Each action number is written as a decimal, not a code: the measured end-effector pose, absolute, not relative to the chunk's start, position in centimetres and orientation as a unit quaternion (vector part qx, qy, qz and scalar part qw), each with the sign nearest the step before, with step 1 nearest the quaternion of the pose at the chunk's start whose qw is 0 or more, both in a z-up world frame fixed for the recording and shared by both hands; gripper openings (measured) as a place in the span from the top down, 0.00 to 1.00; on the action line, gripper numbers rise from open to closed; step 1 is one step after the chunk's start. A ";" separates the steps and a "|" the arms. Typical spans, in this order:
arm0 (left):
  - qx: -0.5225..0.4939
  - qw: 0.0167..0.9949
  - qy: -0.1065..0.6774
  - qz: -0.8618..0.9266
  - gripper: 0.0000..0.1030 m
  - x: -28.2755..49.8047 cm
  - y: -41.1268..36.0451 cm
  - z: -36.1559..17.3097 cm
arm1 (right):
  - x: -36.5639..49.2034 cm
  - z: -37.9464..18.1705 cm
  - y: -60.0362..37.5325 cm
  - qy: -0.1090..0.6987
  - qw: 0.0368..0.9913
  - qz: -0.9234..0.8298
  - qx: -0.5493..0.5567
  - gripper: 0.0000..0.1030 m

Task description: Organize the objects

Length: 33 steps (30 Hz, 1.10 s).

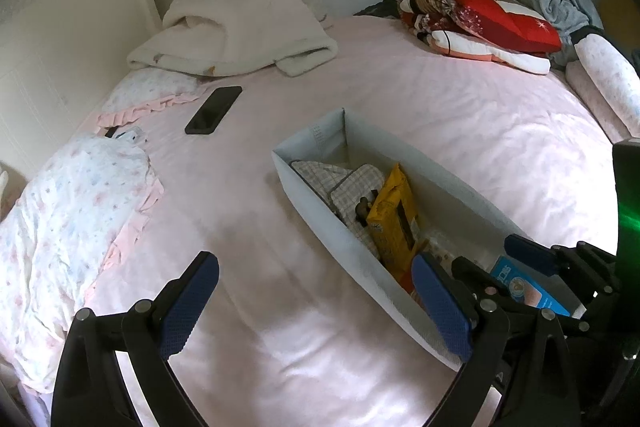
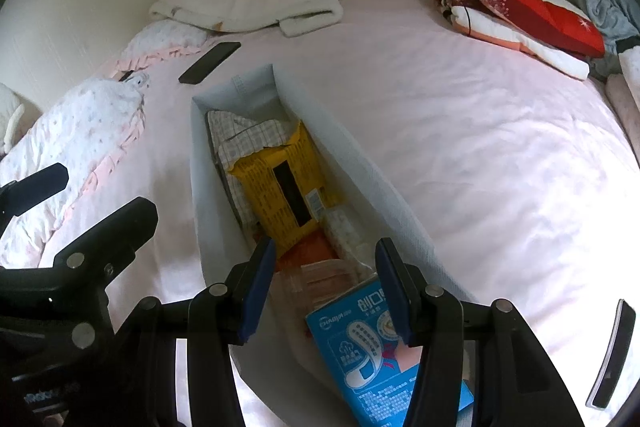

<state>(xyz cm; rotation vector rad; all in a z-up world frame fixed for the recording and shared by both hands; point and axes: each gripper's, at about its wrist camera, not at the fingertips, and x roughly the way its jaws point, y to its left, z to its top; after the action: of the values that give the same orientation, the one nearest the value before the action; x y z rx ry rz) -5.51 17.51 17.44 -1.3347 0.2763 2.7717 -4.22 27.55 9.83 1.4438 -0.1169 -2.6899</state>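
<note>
Packing is the step in hand, by the look of it: a long pale fabric bin [image 2: 224,187] lies on the pink bed [image 2: 460,155] and already holds a checked cloth [image 2: 240,135] at its far end, a yellow packet [image 2: 280,183] in the middle, some orange and clear-wrapped packs nearer, and a blue box [image 2: 372,359] at the near end.

The right tool [image 2: 324,291] hangs over that near end, pointing steeply down. Its blue pads stand spread to about a middling gap, one on each side of the blue box's upper corner. Daylight shows between the left pad and the box; the right pad overlaps the box's edge, and I cannot tell whether it touches. I judge the box is not pinched.

The left tool [image 1: 316,303] hovers just beside the bin, jaws spread wide and empty, one finger over the bare sheet and the other over the bin's near wall.

Things not yet in the bin lie well apart: a dark phone [image 1: 214,110] near the folded white blanket [image 1: 240,31], and a thin dark item [image 2: 612,351] on the sheet to the right.

The next move probably calls for lifting the right tool clear of the bin, or closing it on the box if that needs resettling, then reaching for the phone.
</note>
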 end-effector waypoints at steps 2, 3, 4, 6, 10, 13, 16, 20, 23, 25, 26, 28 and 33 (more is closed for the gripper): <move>-0.431 0.030 0.088 0.898 0.05 -5.7 17.7 17.2 | -4.2 9.7 27.7 -0.037 0.043 -0.878 0.475 0.49; -0.431 0.032 0.087 0.898 0.05 -5.7 17.9 17.1 | -4.3 9.7 27.9 -0.035 0.041 -0.878 0.476 0.49; -0.431 0.033 0.085 0.898 0.05 -5.8 18.0 16.9 | -4.3 9.6 28.0 -0.033 0.038 -0.878 0.477 0.49; -0.432 0.036 0.082 0.898 0.05 -5.9 18.0 16.7 | -4.4 9.5 28.2 -0.030 0.031 -0.877 0.479 0.49; -0.433 0.039 0.076 0.897 0.05 -6.0 17.9 16.4 | -4.3 9.3 28.1 -0.027 0.028 -0.875 0.483 0.49; -0.433 0.037 0.076 0.898 0.05 -5.8 17.7 16.2 | -4.3 9.3 27.8 -0.017 0.025 -0.876 0.481 0.49; -0.434 0.039 0.079 0.897 0.05 -5.7 17.5 16.2 | -4.2 9.3 27.4 -0.011 0.027 -0.876 0.482 0.49; -0.432 0.039 0.084 0.897 0.05 -5.6 17.5 16.2 | -4.1 9.2 27.2 -0.005 0.029 -0.874 0.486 0.49; -0.431 0.043 0.081 0.898 0.05 -5.7 17.4 16.1 | -4.1 9.1 27.3 -0.007 0.027 -0.872 0.489 0.49; -0.430 0.046 0.082 0.898 0.05 -5.8 17.5 16.0 | -4.1 9.1 27.4 -0.012 0.028 -0.870 0.492 0.49; -0.430 0.047 0.083 0.898 0.05 -5.9 17.6 16.0 | -4.0 9.0 27.4 -0.014 0.028 -0.870 0.492 0.49; -0.430 0.050 0.084 0.897 0.05 -5.9 17.7 15.9 | -4.0 9.0 27.5 -0.015 0.025 -0.869 0.494 0.49; -0.429 0.052 0.084 0.898 0.05 -5.9 17.9 15.9 | -4.1 8.9 27.6 -0.015 0.023 -0.868 0.495 0.49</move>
<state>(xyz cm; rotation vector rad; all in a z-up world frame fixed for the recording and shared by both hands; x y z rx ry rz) -5.85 17.85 15.90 -1.3064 0.2544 2.7312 -4.05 27.57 8.91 1.5323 -0.0461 -2.6887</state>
